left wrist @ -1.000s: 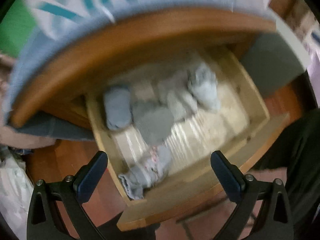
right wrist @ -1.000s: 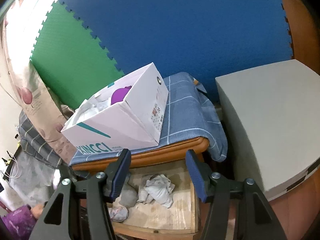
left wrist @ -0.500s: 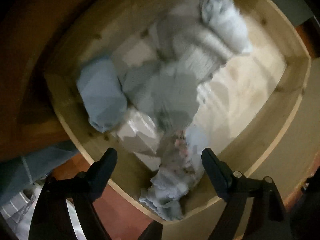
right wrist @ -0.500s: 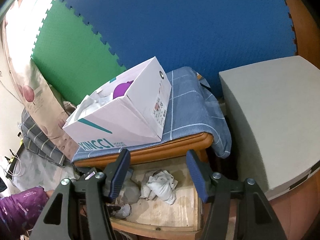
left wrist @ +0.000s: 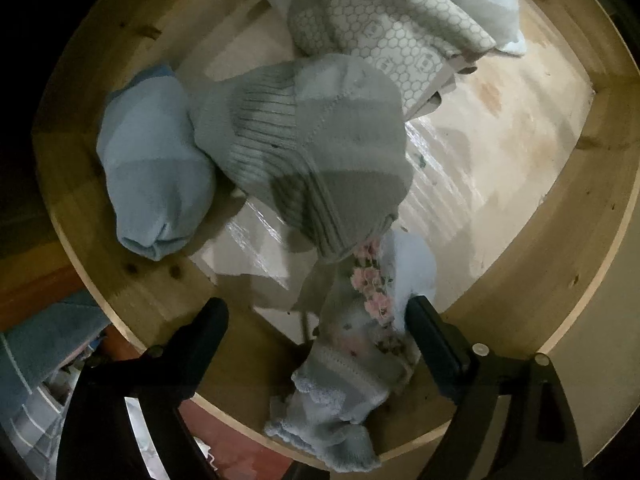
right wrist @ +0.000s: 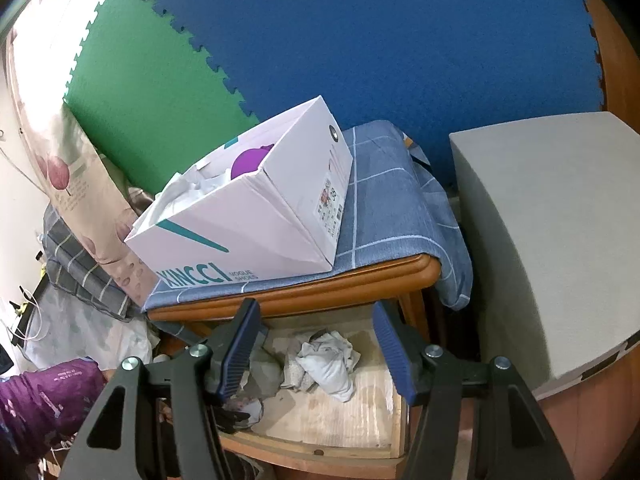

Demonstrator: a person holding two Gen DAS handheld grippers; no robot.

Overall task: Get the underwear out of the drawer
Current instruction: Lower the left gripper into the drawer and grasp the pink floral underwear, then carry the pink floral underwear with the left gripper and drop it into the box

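Observation:
The wooden drawer [left wrist: 532, 264] stands pulled out, with several bundled garments inside. Pale blue underwear with pink flowers [left wrist: 360, 356] hangs over the drawer's near wall. My left gripper [left wrist: 316, 320] points down over it, jaws opening, the underwear between them. The right finger [left wrist: 428, 336] is at the fabric's edge and the left finger is well clear, so nothing is pinched. Beyond lie a grey ribbed garment [left wrist: 316, 148] and a light blue roll [left wrist: 156, 168]. My right gripper [right wrist: 316, 346] hovers open and empty above the drawer [right wrist: 332, 416].
A white shoe box [right wrist: 248, 220] sits on the blue checked cloth [right wrist: 384, 208] covering the nightstand top. A grey block [right wrist: 552, 240] stands at the right. A honeycomb-patterned cloth [left wrist: 384, 28] lies at the drawer's back. A purple sleeve [right wrist: 44, 404] shows at the left.
My left gripper has dropped from above the nightstand down into the drawer and turned, so the flowered underwear now sits between its fingers. The right gripper has hardly moved.

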